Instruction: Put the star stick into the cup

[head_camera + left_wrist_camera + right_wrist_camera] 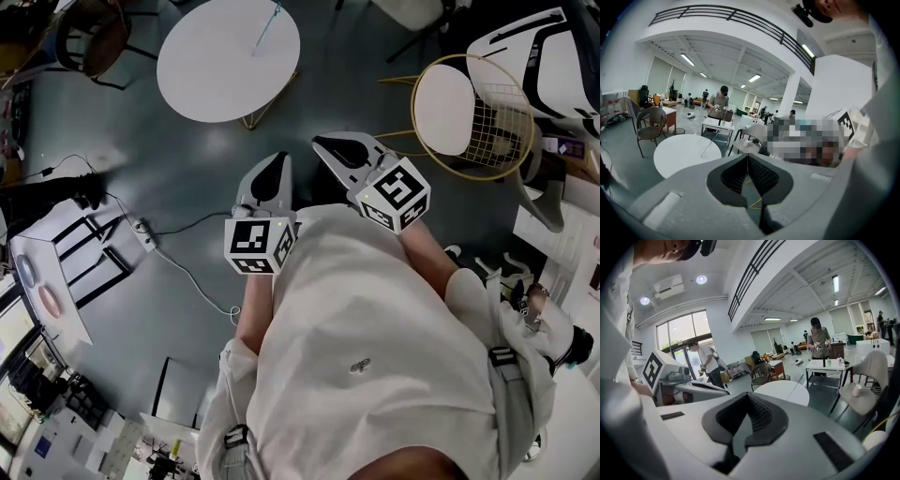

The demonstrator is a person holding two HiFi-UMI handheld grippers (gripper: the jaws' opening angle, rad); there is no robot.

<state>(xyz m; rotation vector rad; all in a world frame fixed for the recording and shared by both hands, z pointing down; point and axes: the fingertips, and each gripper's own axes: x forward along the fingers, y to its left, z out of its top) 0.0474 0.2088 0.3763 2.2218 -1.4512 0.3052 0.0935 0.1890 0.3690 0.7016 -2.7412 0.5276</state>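
A: How do the jaws look on your end?

B: I read both as clenched, with nothing in them. The left gripper [277, 167] has its jaws pressed together along their ribbed faces, and the right gripper [326, 148] is the same. I have the two side by side in front of the white shirt [375, 347], pointing out over the dark floor [187, 159].

A: And the star stick?

B: The star stick [266, 28] lies flat on the round white desk [206, 56], toward the right side of its top. It is well apart from both grippers.

A: Can you find the cup?

B: In the right gripper view I see a small white cup [856, 390] upright on the seat of a grey chair [874, 366] beside the round desk. In the head view a wire chair [487, 131] stands off to my right.
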